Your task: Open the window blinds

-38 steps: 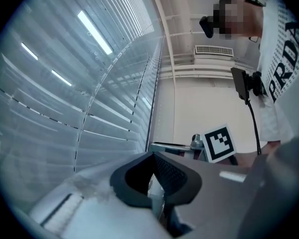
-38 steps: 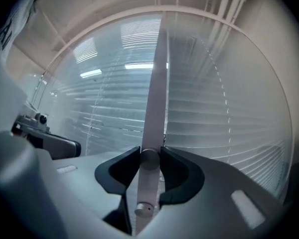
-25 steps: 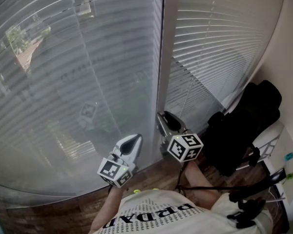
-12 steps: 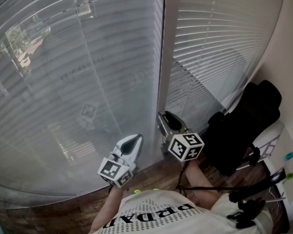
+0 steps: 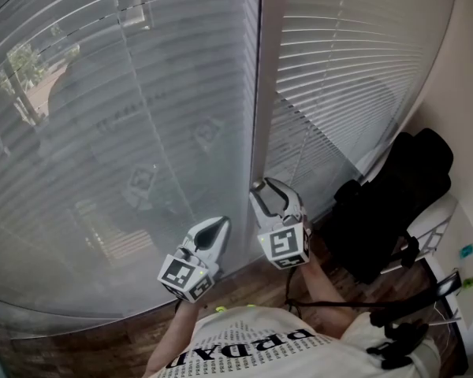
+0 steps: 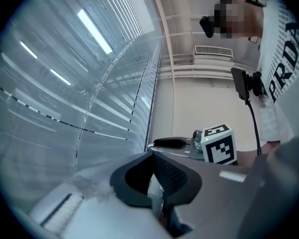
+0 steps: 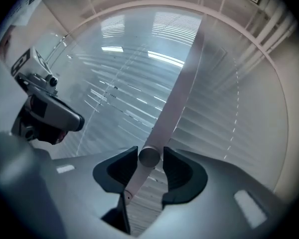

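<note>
Across the window hang the blinds — the left panel lets trees show through its slats, while the right one looks shut. At the post between them, the wand has its round end between the pads of the right gripper. Its jaws have just been opening and stand wide, barely clear of the wand. The left gripper hangs just beside, jaws together on nothing. The risk, as I judge it: ungripped, the wand may swing out of the gap, and a re-close could catch it off-centre or miss — stalling the twist.
</note>
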